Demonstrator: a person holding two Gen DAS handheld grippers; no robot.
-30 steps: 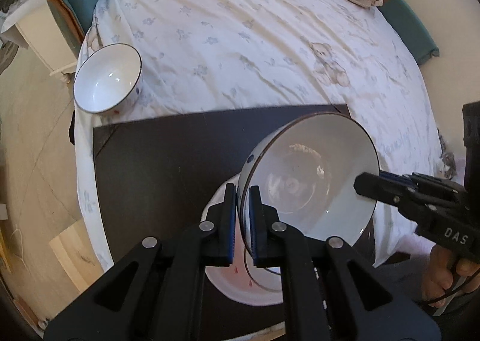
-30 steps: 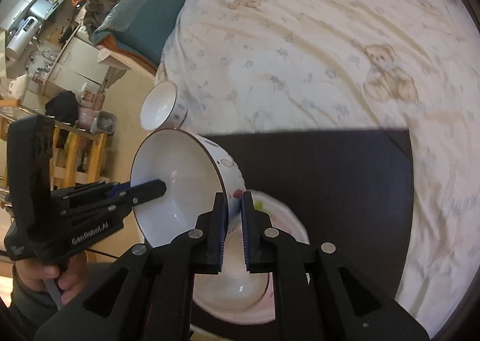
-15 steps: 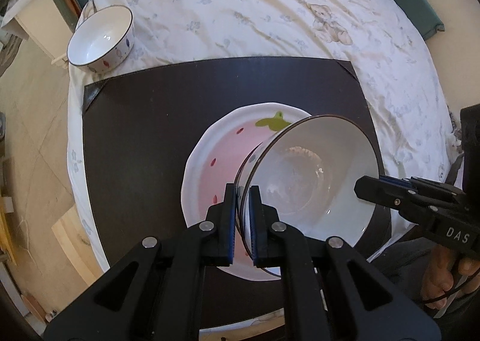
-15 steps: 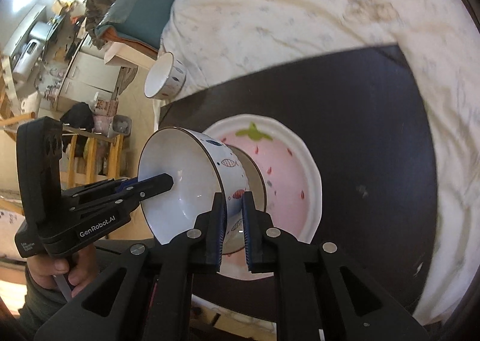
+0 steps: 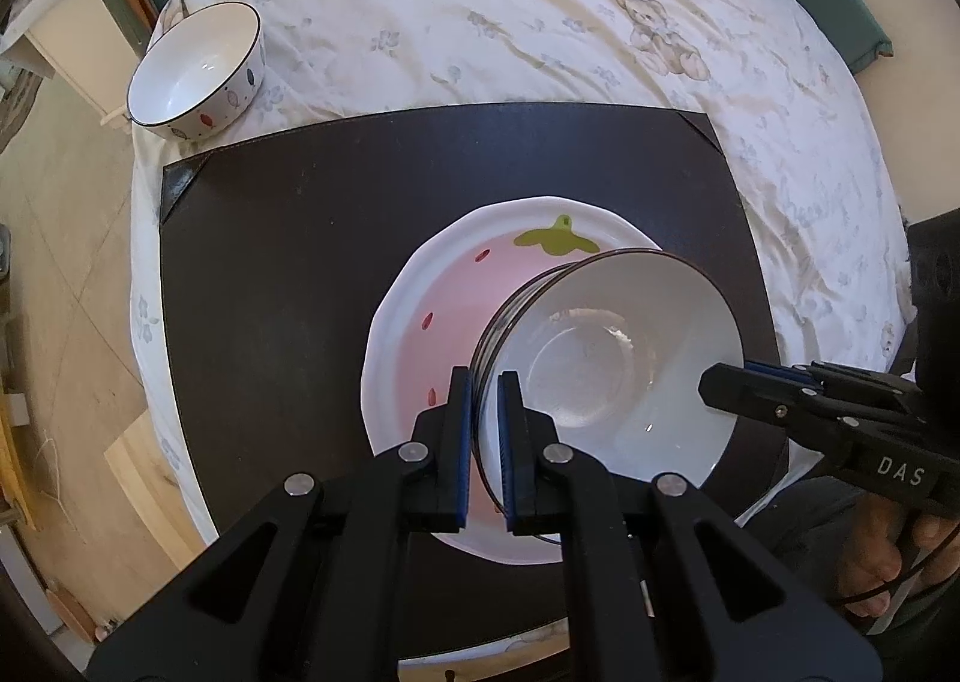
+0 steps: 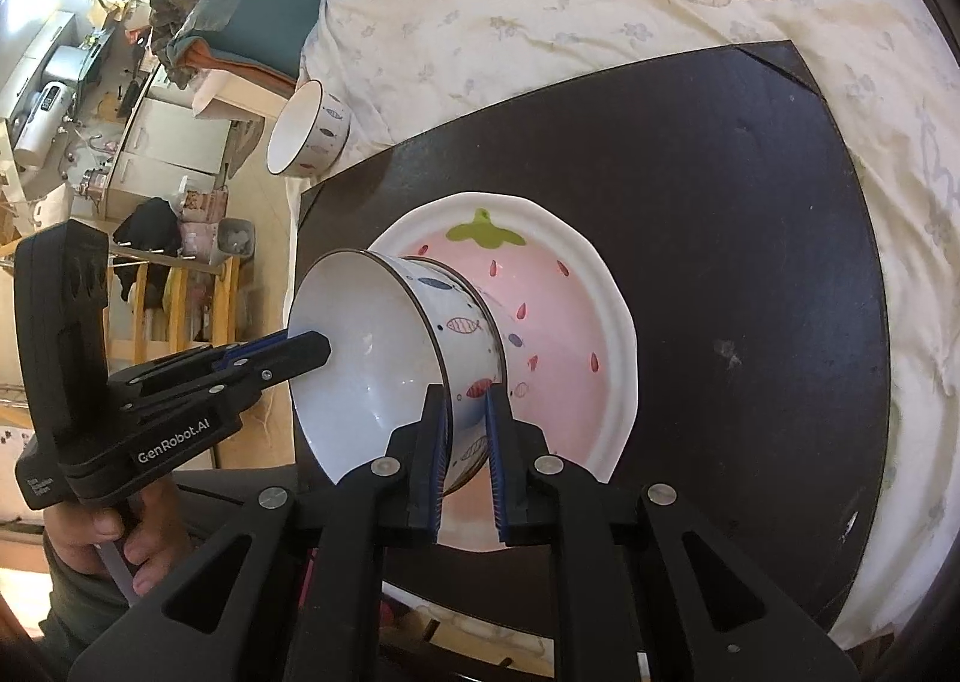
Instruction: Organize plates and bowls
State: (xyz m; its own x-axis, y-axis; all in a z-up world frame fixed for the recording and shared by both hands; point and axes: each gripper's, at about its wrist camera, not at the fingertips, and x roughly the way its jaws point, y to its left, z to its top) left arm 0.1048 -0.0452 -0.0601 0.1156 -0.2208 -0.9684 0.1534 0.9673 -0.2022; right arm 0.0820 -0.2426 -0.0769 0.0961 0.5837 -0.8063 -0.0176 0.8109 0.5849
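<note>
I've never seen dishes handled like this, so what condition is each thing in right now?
Fish-patterned bowl: empty, tilted over the plate, held at its rim.
Left tool: shut on that bowl's rim.
Right tool: astride the opposite rim; grip unclear.
Strawberry plate: flat on the mat.
Second bowl: upright, empty, on the bedsheet.
Dark mat: lying flat on the bed.
</note>
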